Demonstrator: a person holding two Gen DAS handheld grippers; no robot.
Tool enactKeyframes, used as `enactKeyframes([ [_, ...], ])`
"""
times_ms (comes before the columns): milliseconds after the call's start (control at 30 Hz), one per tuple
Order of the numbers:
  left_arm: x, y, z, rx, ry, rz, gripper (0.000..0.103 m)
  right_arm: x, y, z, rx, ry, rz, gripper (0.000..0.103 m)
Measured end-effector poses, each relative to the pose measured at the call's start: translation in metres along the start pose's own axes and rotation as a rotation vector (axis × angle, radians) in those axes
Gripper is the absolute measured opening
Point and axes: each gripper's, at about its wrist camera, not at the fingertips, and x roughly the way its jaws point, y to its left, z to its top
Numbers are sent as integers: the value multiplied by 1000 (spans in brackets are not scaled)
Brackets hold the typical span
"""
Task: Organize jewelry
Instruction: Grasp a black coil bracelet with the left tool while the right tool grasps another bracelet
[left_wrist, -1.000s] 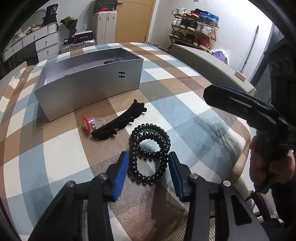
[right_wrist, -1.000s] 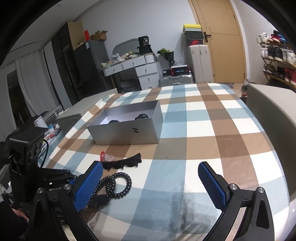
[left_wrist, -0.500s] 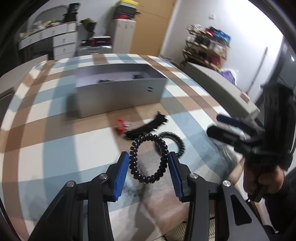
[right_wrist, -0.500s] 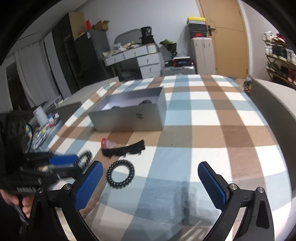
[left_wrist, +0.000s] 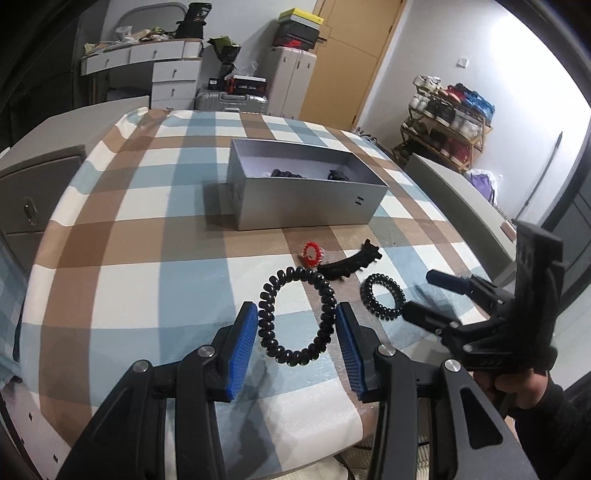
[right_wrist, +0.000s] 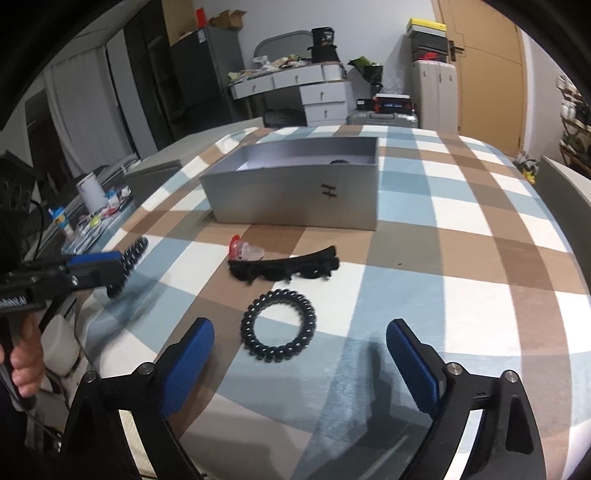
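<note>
My left gripper (left_wrist: 295, 332) is shut on a black spiral hair tie (left_wrist: 265, 314), which hangs between its blue pads above the plaid table. In the right wrist view that gripper (right_wrist: 118, 271) sits at the far left with the tie (right_wrist: 135, 253) in it. A second black spiral tie (right_wrist: 277, 355) (left_wrist: 384, 314) lies flat on the cloth. My right gripper (right_wrist: 300, 328) (left_wrist: 419, 291) hovers just before it, jaws wide and closing, pads not touching it. A black hair clip (right_wrist: 284, 267) and a small red-and-clear piece (right_wrist: 243, 253) lie behind. The open silver box (right_wrist: 295, 199) holds dark items (left_wrist: 284, 172).
The plaid tablecloth (right_wrist: 461, 258) reaches the near table edge under both grippers. A grey cabinet (left_wrist: 40, 184) stands off the table's left side, with a cluttered low shelf (right_wrist: 92, 218) beside it. A shoe rack (left_wrist: 450, 122) and white drawers (right_wrist: 317, 96) stand far behind.
The left gripper has lifted one spiral tie off the table, leaving the other lying there. The right gripper has come down and closer to that tie, its jaws slightly narrower.
</note>
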Motion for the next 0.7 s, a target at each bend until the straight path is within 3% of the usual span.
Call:
enactKeyframes([
  [267, -12, 10, -2, -29, -40, -7, 38, 17, 21, -2, -96, 41, -36, 76],
  [433, -18, 13, -3, -24, -61, 0, 38, 23, 30, -3, -136, 41, -87, 75],
  [600, -18, 14, -2, -31, -62, -9, 38, 22, 38, -4, -176, 27, -84, 47],
  [700, -18, 14, -2, -35, -71, -25, 38, 22, 41, -4, -186, 24, -76, 39],
])
